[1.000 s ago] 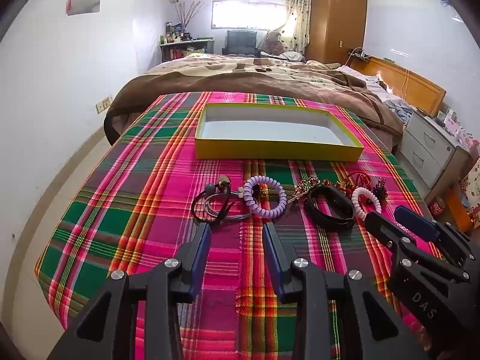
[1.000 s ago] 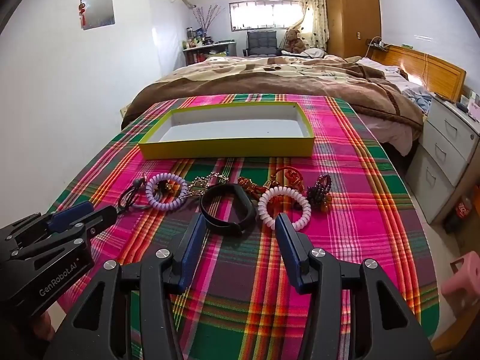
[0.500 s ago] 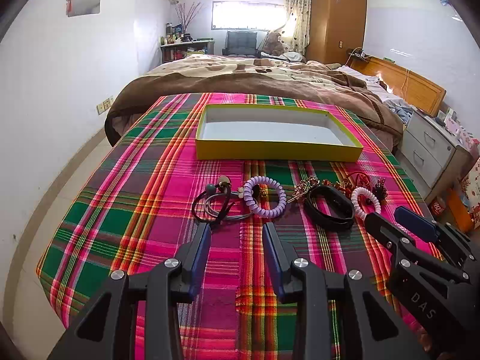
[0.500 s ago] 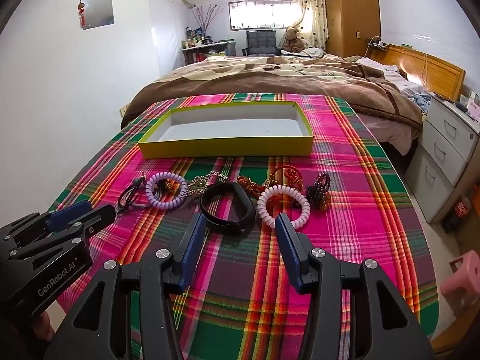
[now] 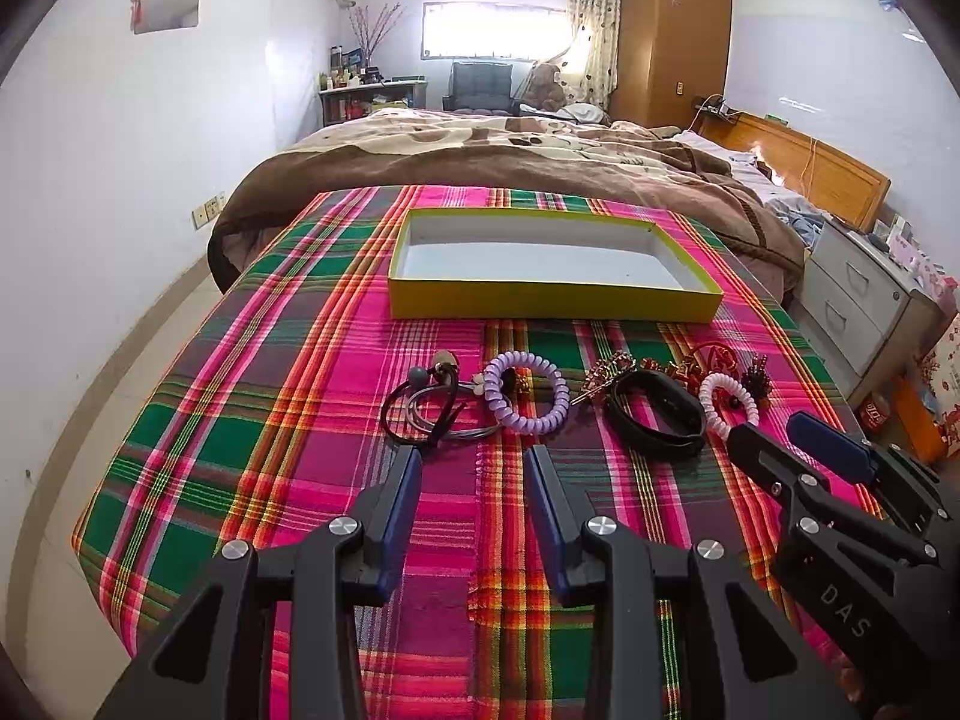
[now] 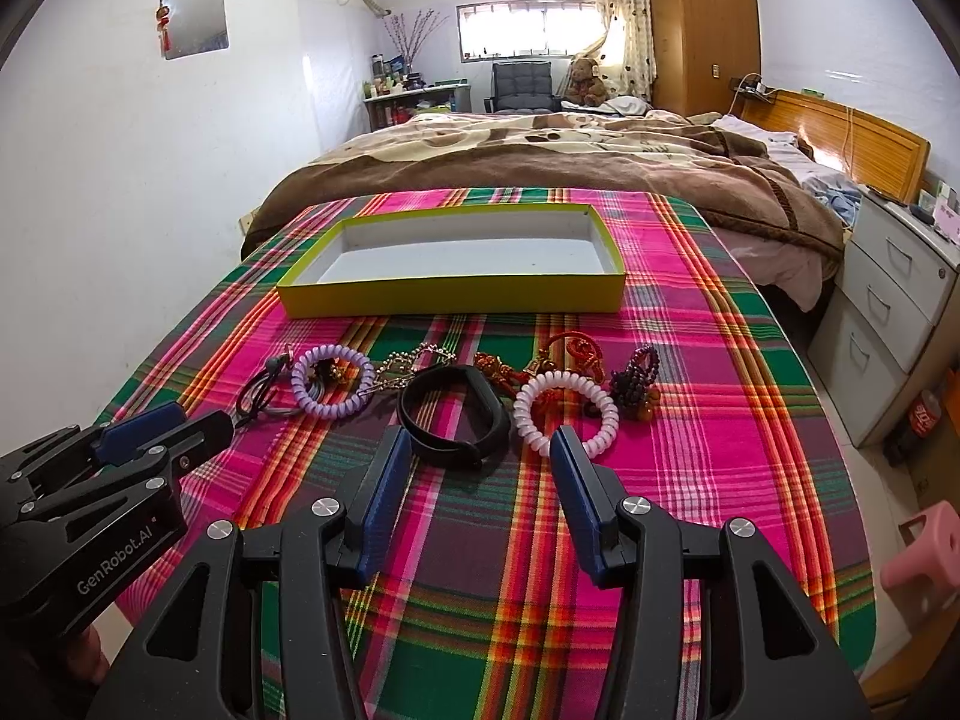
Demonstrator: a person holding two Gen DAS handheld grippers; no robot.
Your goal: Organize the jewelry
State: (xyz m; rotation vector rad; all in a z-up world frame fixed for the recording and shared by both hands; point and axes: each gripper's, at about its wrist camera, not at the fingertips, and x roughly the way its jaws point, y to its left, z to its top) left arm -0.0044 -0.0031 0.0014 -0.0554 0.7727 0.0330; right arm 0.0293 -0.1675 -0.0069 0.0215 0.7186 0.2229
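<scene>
A row of jewelry lies across the plaid cloth: black cords (image 5: pixel 420 414), a purple coil bracelet (image 5: pixel 527 393) (image 6: pixel 330 380), a gold chain piece (image 5: pixel 606 375), a black band (image 5: pixel 657 414) (image 6: pixel 453 414), a white coil bracelet (image 5: pixel 723 399) (image 6: pixel 564 411), red knotted cords (image 6: pixel 570 354) and a dark bead cluster (image 6: pixel 636 378). Behind them sits a yellow tray (image 5: pixel 552 300) (image 6: pixel 456 294) with a bare white floor. My left gripper (image 5: pixel 477 459) hovers open just short of the black cords. My right gripper (image 6: pixel 480 441) stands open in front of the black band, nothing between its fingers.
The plaid cloth (image 5: pixel 288 420) covers a table that ends close on the left and right. A bed with a brown blanket (image 5: pixel 510 162) lies behind. Grey drawers (image 6: pixel 888 312) and a pink stool (image 6: pixel 924 546) stand at the right.
</scene>
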